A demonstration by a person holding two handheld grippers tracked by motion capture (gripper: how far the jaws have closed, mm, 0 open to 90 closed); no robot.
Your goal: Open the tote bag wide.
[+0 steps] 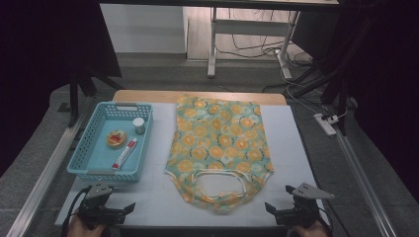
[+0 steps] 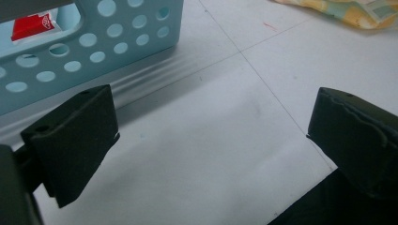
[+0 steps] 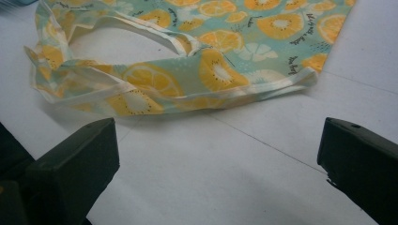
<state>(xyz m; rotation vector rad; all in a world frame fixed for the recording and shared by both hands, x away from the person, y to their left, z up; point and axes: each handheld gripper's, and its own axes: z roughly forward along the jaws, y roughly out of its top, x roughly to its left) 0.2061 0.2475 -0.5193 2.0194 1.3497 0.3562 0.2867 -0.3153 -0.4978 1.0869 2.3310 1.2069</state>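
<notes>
A teal cloth bag printed with orange slices [image 1: 217,143] lies flat in the middle of the white table [image 1: 296,143], its handles pointing toward the near edge. Its handle loop [image 3: 141,89] lies just ahead of my right gripper [image 3: 216,154], which is open with nothing between the jaws. At the near right corner of the table rests that right gripper [image 1: 296,210]. My left gripper [image 1: 106,210] sits at the near left corner, open and empty [image 2: 211,140], just in front of the blue basket [image 2: 94,51].
The light blue perforated basket [image 1: 84,153] at the left holds a red and white tube [image 1: 124,154], a small white jar [image 1: 139,125] and a round orange item [image 1: 116,138]. Beyond the table are a desk frame [image 1: 212,44], cables and a power strip [image 1: 326,123].
</notes>
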